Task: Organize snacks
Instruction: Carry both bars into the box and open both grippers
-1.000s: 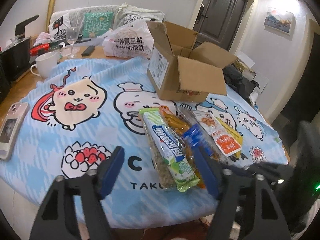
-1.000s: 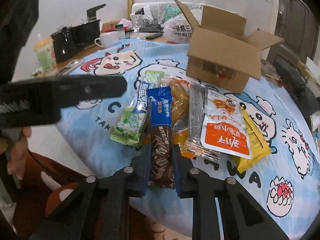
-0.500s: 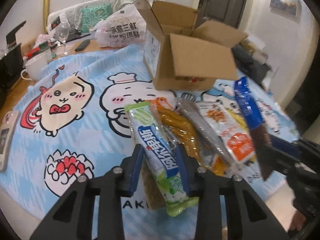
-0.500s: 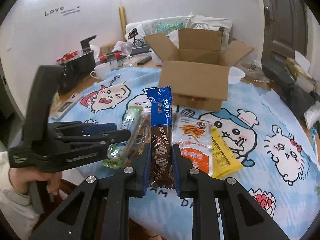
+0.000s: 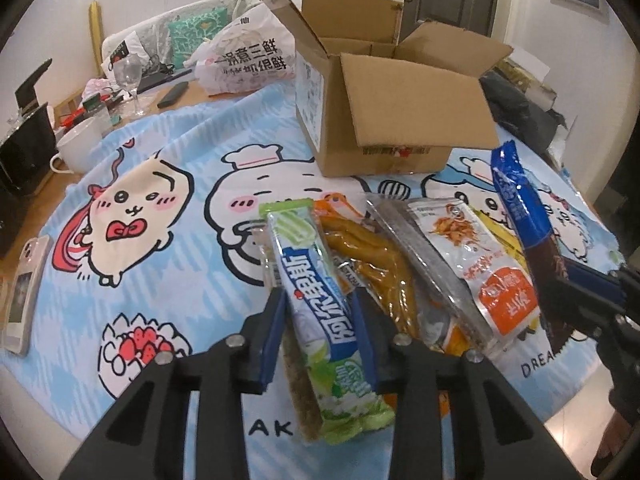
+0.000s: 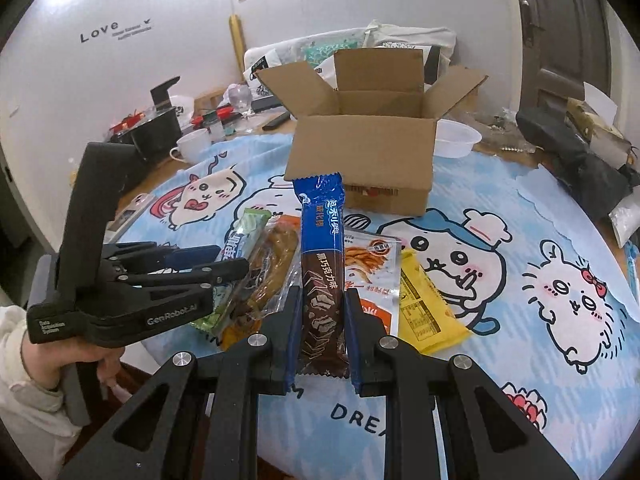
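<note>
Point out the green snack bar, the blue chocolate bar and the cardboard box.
green snack bar [image 5: 316, 280]: left wrist view, middle of the wrapper.
blue chocolate bar [image 6: 322, 256]: right wrist view, wrapper's middle.
cardboard box [image 6: 360, 158]: right wrist view, front wall.

box [image 6: 362, 160]: matt cardboard | wrappers [image 5: 472, 264]: glossy plastic | tablecloth [image 5: 168, 240]: printed cloth

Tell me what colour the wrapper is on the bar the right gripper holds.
Blue on top, dark brown below; the bar shows best in the right wrist view.
</note>
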Motion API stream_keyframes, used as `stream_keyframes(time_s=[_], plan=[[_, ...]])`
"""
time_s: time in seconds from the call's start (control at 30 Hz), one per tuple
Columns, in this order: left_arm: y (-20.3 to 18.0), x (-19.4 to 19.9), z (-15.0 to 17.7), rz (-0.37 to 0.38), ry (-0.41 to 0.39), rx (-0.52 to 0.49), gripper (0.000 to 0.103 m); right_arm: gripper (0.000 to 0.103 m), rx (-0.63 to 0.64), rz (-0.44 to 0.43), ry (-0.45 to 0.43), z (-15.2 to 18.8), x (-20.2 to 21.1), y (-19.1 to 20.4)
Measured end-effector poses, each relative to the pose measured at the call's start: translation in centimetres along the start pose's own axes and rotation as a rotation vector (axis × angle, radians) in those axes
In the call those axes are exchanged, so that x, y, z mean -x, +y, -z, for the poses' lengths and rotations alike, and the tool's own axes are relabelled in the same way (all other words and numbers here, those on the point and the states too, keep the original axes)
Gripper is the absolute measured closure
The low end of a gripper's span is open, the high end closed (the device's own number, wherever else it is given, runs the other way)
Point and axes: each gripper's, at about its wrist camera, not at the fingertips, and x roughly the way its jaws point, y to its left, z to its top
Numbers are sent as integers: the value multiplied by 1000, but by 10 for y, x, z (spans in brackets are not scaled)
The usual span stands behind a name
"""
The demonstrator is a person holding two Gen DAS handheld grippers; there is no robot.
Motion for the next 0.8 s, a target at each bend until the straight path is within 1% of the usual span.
stream_keyframes(time_s=[0.1,0.17,0.3,0.37,0.47,0.6,0.7,0.8], plan=[[-2,-1,-1,-10,-1,-16,75,88,2,-7,2,0,-1,0],[-1,0,-2,3,-5,-14,78,88,2,-8,2,1,0,1],[2,13,-6,25,-37,-1,79,88,-1,-10,-4,0,2,-3],[4,26,-10,29,-64,-5,79,88,9,-17,-10,-4,6,-4],[9,53,-21,26,-124,-11,79,88,38,-36,-26,-14,12,-5],[16,79,-33,27,-180,-10,79,88,59,-53,-62,-38,24,-12],[20,97,-41,10,-233,-14,79,88,73,-57,-88,-52,31,-15],[23,118,-55,17,-281,-20,79,88,79,-72,-106,-64,38,-18]])
